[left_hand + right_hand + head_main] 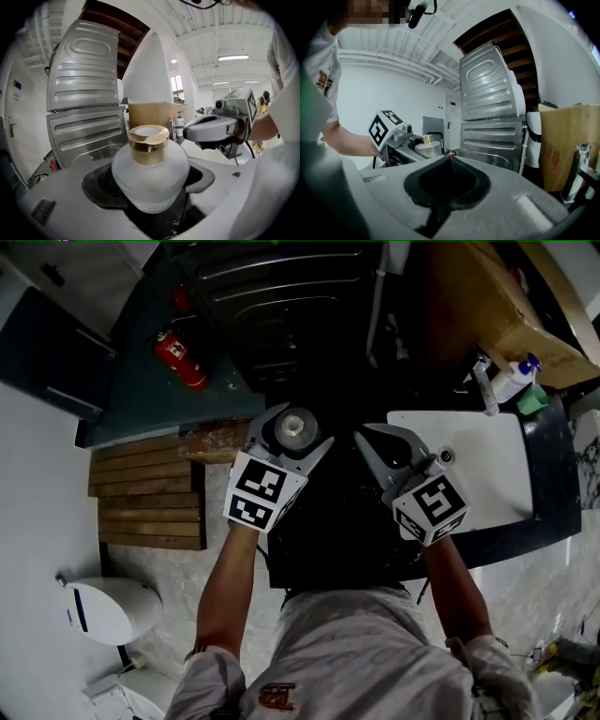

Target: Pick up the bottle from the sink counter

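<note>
Frosted glass bottle (150,176) with gold cap, clamped between the wide-set jaws of the left tool (289,432), centre of the head view, clear of the counter (561,486) and white sink (487,465) at right, right tool (449,158) jaws together, empty.

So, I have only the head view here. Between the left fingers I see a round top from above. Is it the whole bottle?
Observer: Yes. The left gripper view shows a frosted round bottle with a gold cap, gripped between the left fingers.
Operator: And the right fingers, are they empty?
Observer: In the right gripper view the right fingers are shut together, with nothing between them.
</note>
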The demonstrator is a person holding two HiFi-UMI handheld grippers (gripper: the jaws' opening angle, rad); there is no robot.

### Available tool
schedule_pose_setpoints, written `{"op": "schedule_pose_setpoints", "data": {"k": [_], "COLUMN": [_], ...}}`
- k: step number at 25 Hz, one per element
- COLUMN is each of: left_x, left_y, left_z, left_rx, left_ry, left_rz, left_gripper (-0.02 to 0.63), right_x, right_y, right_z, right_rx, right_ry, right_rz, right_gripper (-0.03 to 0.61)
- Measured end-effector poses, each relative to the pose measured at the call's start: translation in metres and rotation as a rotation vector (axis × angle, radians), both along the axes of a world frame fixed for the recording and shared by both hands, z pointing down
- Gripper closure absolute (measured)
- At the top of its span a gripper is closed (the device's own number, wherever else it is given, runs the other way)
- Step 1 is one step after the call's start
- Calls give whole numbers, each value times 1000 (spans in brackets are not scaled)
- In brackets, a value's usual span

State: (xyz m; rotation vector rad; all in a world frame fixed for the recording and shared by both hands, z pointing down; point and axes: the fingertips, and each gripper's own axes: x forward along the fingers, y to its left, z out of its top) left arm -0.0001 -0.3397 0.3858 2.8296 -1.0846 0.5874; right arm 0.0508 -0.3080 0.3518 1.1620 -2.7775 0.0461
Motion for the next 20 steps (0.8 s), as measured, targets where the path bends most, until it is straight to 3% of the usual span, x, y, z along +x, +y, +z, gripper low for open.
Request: {"op": "schedule_pose_setpoints", "data": {"k": [5, 20], "left_x": [7, 15], "left_y": [31, 76], "left_z": [-22, -40], "left_rx": [38, 92], "left_ry": [50, 56], "left_rz": [-1, -12], "left_gripper": [279, 279], "right_x": [11, 22], "right_y": [18, 46], "right_z": [-13, -23], "right_rx": [28, 65], "right_ry": [-14, -38], "right_rz": [7, 12], "right_gripper": [577, 577]}}
